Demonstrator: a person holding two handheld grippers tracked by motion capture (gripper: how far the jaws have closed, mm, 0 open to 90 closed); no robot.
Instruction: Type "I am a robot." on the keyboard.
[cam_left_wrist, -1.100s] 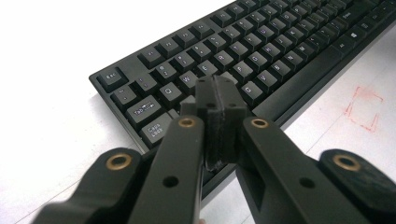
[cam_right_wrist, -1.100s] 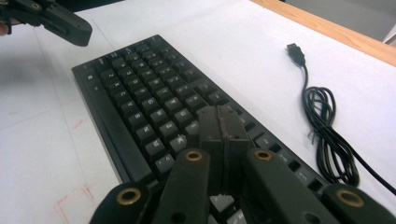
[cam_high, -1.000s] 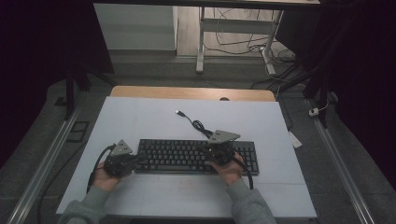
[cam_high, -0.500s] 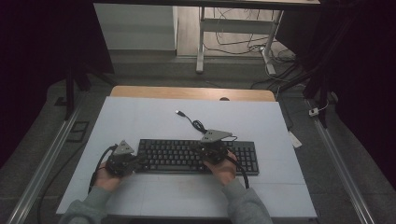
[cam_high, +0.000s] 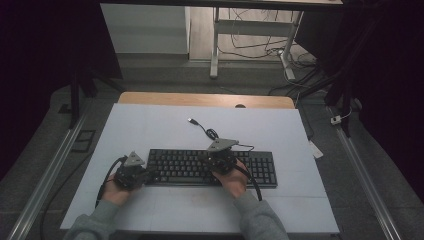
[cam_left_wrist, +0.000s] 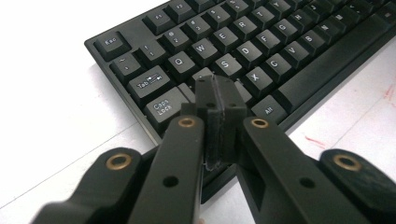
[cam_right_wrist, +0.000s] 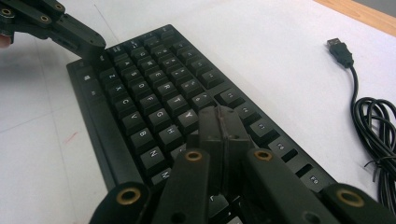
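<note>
Closed black right gripper (cam_right_wrist: 223, 122) poised over the middle keys of a black rectangular plastic keyboard (cam_right_wrist: 154, 100) on a white table (cam_right_wrist: 261, 42). Left gripper (cam_right_wrist: 95, 46) at the keyboard's far corner; black USB cable (cam_right_wrist: 369, 116) coiled alongside.

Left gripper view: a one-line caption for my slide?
Shut left gripper poised over a black keyboard near its A key.

Grey long sleeves (cam_high: 252, 216), black hand-held gripper (cam_high: 134, 175) with grey three-cornered plate (cam_high: 134, 159), brass-ringed jaw pivots (cam_left_wrist: 187, 122), trailing black cable (cam_high: 252, 182)

Matt black plastic keyboard (cam_left_wrist: 243, 51), smooth white table sheet (cam_high: 150, 130), wooden edge (cam_high: 200, 99), rubbery black cable (cam_right_wrist: 373, 121)
</note>
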